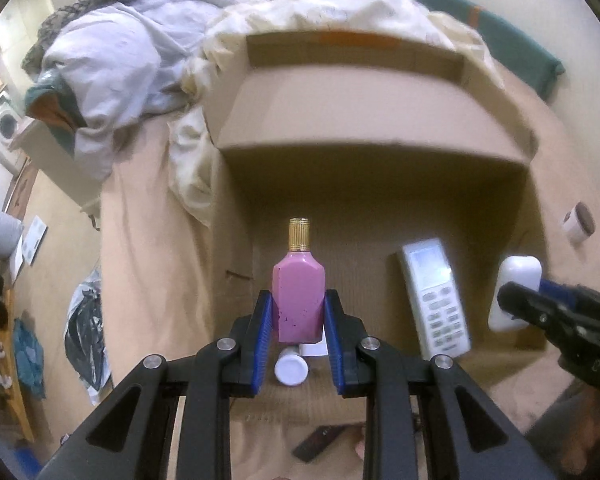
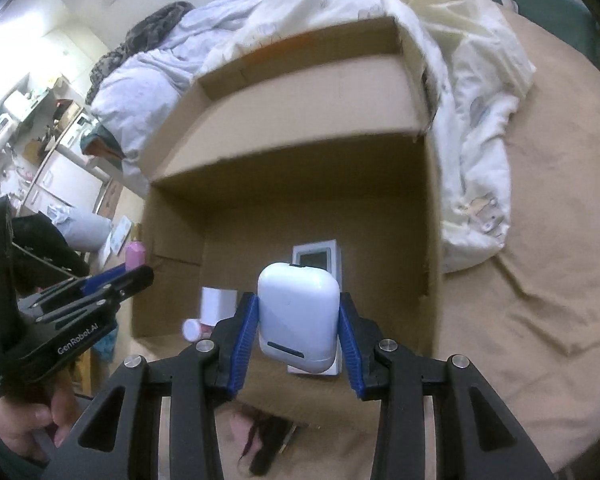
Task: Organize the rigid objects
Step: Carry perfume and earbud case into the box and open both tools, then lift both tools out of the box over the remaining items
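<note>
My left gripper [image 1: 298, 312] is shut on a pink bottle [image 1: 298, 300] with a gold cap, held upright over the open cardboard box [image 1: 360, 120]. My right gripper [image 2: 298, 320] is shut on a white rounded case [image 2: 296, 316] above the same box [image 2: 284, 112]. The case also shows at the right of the left wrist view [image 1: 516, 292]. Inside the box lie a white remote [image 1: 434, 298], a white-capped bottle [image 1: 291, 368] and a white box [image 2: 219, 304]. The remote sits under the case in the right wrist view [image 2: 316, 258].
The box stands on a bed with a tan sheet [image 2: 540, 280]. Crumpled white bedding [image 1: 140, 60] lies behind and beside the box. A small white jar [image 1: 578, 224] rests on the sheet at right. A dark flat object [image 1: 320, 442] lies in front of the box.
</note>
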The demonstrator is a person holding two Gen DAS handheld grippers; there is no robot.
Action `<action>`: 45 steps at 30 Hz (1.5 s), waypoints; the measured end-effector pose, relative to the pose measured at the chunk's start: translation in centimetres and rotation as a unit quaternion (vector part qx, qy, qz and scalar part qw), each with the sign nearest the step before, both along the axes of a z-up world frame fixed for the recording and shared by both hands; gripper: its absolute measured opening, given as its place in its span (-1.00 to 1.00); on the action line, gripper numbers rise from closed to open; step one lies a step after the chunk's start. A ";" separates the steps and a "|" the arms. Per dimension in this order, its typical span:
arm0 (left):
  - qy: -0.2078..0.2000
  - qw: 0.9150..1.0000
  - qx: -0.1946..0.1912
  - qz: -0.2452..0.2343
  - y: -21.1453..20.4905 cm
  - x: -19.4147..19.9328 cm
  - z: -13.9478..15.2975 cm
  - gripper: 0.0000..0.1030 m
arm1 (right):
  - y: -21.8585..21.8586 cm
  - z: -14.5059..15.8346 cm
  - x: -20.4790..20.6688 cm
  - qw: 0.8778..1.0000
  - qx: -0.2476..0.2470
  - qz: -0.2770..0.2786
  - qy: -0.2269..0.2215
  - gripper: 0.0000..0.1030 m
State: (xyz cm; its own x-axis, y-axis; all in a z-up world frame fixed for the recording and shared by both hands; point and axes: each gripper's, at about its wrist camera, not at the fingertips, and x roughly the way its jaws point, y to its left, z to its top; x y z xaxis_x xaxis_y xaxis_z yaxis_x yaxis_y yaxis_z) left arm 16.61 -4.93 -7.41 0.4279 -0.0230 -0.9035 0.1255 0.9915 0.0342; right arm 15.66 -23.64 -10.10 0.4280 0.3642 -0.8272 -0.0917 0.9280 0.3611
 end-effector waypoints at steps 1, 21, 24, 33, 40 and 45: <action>0.007 1.000 0.003 -0.001 -0.1 0.1 -1.1 -0.56 | 0.3 -0.6 0.0 1.000 -0.008 0.002 0.003 -0.21; 0.060 0.998 0.023 -0.005 -1.0 1.0 -6.5 -0.56 | 2.3 -4.4 0.9 0.997 -0.038 0.028 0.060 -0.20; 0.061 0.998 0.022 -0.007 -1.2 0.9 -6.6 -0.56 | 2.3 -4.5 0.9 0.997 -0.038 0.027 0.061 -0.20; 0.058 0.998 0.018 -0.004 -1.1 0.6 -6.1 -0.46 | 2.0 -4.2 1.6 0.998 -0.021 0.025 0.060 -0.04; 0.036 0.999 0.005 -0.004 -1.2 0.2 -4.2 0.18 | 1.9 -2.4 1.5 1.000 0.001 0.024 0.020 0.37; 0.016 1.000 -0.005 -0.002 -1.0 -0.1 -2.8 0.57 | 1.6 -0.4 0.9 0.999 0.010 0.014 -0.041 1.00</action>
